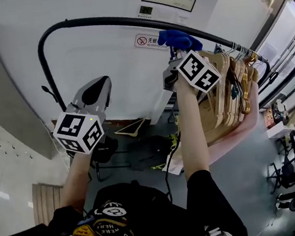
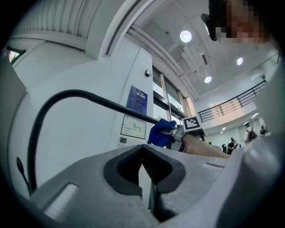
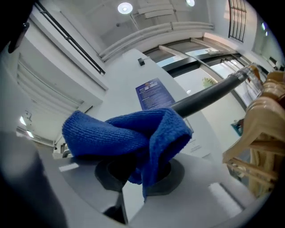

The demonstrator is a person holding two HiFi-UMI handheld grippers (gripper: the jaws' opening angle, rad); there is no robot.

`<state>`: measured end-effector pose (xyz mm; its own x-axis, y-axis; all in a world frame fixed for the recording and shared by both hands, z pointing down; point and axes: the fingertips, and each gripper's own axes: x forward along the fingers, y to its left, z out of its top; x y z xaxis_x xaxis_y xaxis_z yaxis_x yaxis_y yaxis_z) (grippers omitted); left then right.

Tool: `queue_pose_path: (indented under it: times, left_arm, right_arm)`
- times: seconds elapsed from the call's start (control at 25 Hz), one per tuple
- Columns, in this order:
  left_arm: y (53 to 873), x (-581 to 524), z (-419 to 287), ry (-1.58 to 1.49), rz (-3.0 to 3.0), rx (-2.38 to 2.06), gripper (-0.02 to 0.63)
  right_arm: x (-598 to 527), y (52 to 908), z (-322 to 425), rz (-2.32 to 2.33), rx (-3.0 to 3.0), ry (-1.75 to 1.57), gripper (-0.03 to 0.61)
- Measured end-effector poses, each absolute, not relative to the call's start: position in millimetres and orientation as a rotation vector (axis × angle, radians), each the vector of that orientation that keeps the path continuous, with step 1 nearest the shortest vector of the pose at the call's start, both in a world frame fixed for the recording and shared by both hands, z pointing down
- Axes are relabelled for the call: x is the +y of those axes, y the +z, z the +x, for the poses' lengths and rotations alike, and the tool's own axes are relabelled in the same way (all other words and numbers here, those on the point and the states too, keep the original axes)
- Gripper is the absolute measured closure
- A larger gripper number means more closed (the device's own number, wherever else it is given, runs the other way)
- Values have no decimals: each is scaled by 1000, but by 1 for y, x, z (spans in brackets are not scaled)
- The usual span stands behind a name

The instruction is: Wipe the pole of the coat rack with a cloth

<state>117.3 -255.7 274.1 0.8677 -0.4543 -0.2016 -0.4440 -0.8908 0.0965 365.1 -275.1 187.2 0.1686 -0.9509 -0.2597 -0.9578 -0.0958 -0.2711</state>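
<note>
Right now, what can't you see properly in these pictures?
- Where the cloth meets the pole: right gripper view, the cloth itself covers that spot.
- How many hangers there are: head view, they are bunched too tightly together.
- The print on the wall chart: left gripper view, too small.

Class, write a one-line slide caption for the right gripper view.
Right gripper holding a blue cloth up at the black pole, beside bunched wooden hangers.

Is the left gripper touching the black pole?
Apart. The left gripper view shows the left gripper shut on nothing, with white wall showing between it and the pole above.
</note>
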Motion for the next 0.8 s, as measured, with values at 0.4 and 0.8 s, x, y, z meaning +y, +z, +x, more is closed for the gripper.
queue_pose_path:
  times: [0.4,0.8]
  left_arm:
    - [258,-273,-4,-386,2895,-1162,611]
    - [256,-257,-62,-412,2816,-1285,611]
  right_arm:
    - [-382,190,183,-1739,2198,-70,520]
    - [-422,187,60,-1524,2382,-186,520]
